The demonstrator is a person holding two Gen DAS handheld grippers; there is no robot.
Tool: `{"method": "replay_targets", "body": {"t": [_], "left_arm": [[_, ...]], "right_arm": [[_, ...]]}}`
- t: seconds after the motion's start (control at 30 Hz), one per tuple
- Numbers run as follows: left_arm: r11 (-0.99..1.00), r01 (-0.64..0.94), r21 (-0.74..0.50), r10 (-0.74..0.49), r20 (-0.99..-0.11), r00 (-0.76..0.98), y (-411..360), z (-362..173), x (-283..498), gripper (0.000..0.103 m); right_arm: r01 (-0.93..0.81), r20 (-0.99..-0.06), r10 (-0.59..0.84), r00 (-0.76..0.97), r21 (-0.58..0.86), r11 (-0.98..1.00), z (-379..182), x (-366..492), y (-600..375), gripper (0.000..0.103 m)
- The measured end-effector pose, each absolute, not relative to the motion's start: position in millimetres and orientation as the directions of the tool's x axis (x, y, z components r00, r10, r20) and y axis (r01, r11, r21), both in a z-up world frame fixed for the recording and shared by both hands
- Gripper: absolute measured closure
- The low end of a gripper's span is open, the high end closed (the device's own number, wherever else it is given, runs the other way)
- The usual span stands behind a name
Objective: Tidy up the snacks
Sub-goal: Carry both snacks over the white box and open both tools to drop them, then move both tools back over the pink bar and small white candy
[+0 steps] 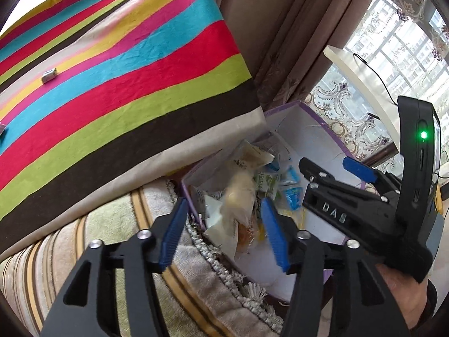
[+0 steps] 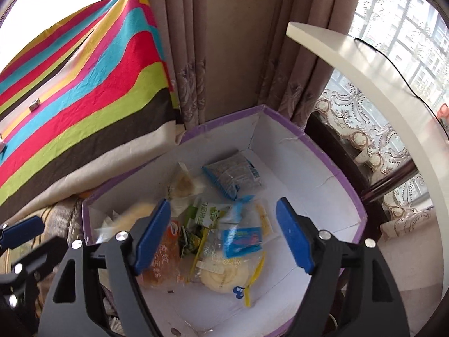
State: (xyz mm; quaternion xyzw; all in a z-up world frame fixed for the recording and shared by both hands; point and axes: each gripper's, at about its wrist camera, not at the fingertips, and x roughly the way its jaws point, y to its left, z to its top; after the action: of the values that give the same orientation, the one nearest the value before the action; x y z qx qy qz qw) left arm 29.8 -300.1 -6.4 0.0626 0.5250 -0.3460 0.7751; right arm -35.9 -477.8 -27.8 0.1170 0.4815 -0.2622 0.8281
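Note:
A white box with a purple rim (image 2: pixel 331 154) (image 1: pixel 317 120) holds several wrapped snacks: a grey-blue packet (image 2: pixel 233 174), a green packet (image 2: pixel 207 210), an orange packet (image 2: pixel 165 261) and a pale bun in clear wrap (image 2: pixel 224 275). My left gripper (image 1: pixel 224 233) is open over the box's near edge; a blurred pale snack packet (image 1: pixel 238 196) is between its fingers, apart from the pads. My right gripper (image 2: pixel 224 236) is open and empty above the box; it also shows in the left wrist view (image 1: pixel 328 168). A small silver wrapped snack (image 1: pixel 49 75) (image 2: pixel 34 104) lies on the striped cloth.
A table under a bright striped cloth (image 1: pixel 118 84) stands left of the box. Beige curtains (image 2: pixel 224 42) hang behind it. A white curved shelf (image 2: pixel 378 78) with a black cable lies to the right. A striped fringed rug (image 1: pixel 112 252) is below.

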Motion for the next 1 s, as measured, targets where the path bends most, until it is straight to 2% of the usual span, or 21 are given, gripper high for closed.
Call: {"method": "replay_targets", "body": {"t": [0.07,0.3,0.47,0.57,0.67,0.77,0.83,0.93,1.0], "left_arm": [[0.773,0.583,-0.249,-0.457,-0.856,0.24,-291.0,-3.2,31.8,0.037],[0.883,0.44,-0.163,-0.353,-0.849,0.394,-220.6,19.6,55.0,0.029],[0.951,0.296,-0.087,-0.235,-0.825,0.515,-155.1,54.6,80.2,0.022],[0.976,0.213,-0.048,-0.164,-0.804,0.572,-116.8,78.5,100.5,0.015],[0.985,0.173,-0.022,-0.119,-0.812,0.571,-96.5,90.9,123.9,0.015],[0.98,0.183,-0.072,-0.16,-0.836,0.525,-93.5,88.4,139.5,0.015],[0.968,0.215,-0.129,-0.222,-0.84,0.494,-99.5,86.8,140.6,0.015],[0.923,0.349,-0.159,-0.312,-0.842,0.44,-141.5,86.5,133.2,0.015],[0.88,0.42,-0.224,-0.394,-0.838,0.377,-172.2,81.6,133.1,0.015]], "right_arm": [[0.541,-0.857,-0.314,0.409,-0.049,0.84,-22.6,-31.3,-473.1,0.025],[0.421,-0.801,-0.271,0.534,-0.026,0.907,30.1,14.1,-437.0,0.023],[0.333,-0.74,-0.247,0.625,-0.033,0.942,79.2,55.5,-400.4,0.015],[0.289,-0.731,-0.245,0.637,-0.068,0.955,87.1,72.8,-374.0,0.014],[0.26,-0.744,-0.212,0.634,-0.053,0.964,82.8,82.2,-359.3,0.014],[0.247,-0.757,-0.198,0.622,-0.05,0.968,79.6,91.8,-347.6,0.014],[0.281,-0.75,-0.24,0.616,-0.075,0.957,80.6,94.1,-352.4,0.014],[0.366,-0.762,-0.312,0.568,-0.106,0.925,70.0,89.1,-384.7,0.014],[0.427,-0.784,-0.349,0.514,-0.119,0.896,54.5,85.7,-412.7,0.014]]}}
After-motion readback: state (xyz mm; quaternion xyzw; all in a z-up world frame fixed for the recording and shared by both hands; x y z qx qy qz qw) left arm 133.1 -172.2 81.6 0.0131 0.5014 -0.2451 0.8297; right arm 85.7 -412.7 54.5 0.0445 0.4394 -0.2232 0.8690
